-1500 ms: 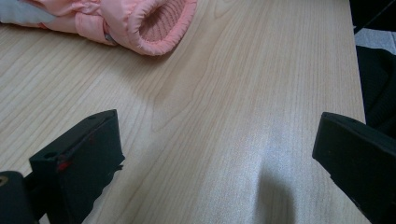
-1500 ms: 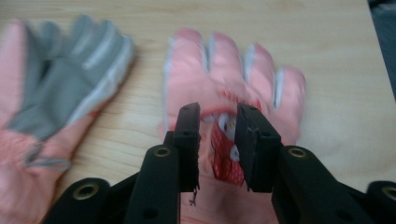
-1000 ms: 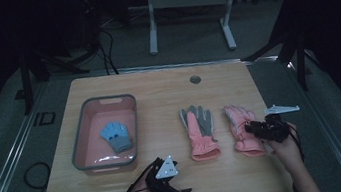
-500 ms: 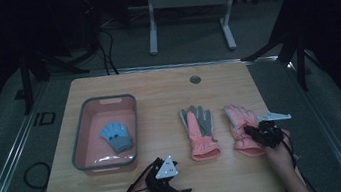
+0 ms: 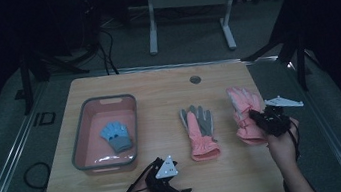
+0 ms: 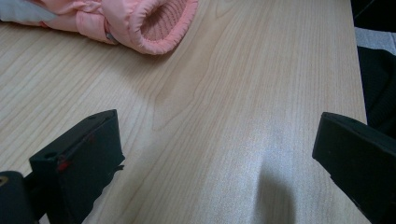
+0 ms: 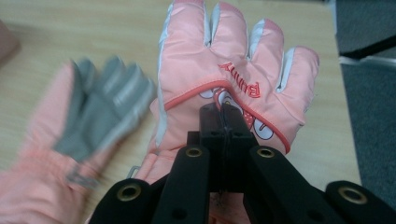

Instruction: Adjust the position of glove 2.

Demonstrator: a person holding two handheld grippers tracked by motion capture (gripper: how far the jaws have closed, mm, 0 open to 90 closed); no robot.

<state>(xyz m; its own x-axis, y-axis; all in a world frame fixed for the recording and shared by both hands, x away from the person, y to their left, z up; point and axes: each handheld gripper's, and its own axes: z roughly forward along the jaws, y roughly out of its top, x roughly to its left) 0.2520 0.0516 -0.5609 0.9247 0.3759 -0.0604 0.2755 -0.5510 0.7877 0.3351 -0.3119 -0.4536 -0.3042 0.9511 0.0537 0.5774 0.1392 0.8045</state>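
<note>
Presently the right gripper [image 7: 223, 112] is pinching the back of the right-hand pink glove [image 7: 224, 70], jaws having just closed flat together on a fold of its fabric. In the high view that glove [image 5: 243, 108] is sitting near the table's [image 5: 156, 83] right edge, its fingers seeming to be lifting off the wood.

Risk: the bite is looking thin, shell fabric only, so the slick nylon may be slipping out as the glove hangs. The dangling cuff could also be dragging the palm-up glove [image 5: 198, 130] beside it.

Left gripper [image 6: 215, 154] is idling wide open, holding nothing, low over bare wood.

Views: the right gripper view is giving the pinch and the red lettering; the high view is giving the pink tub [image 5: 81, 154] with a blue glove [image 5: 116, 136] inside.
</note>
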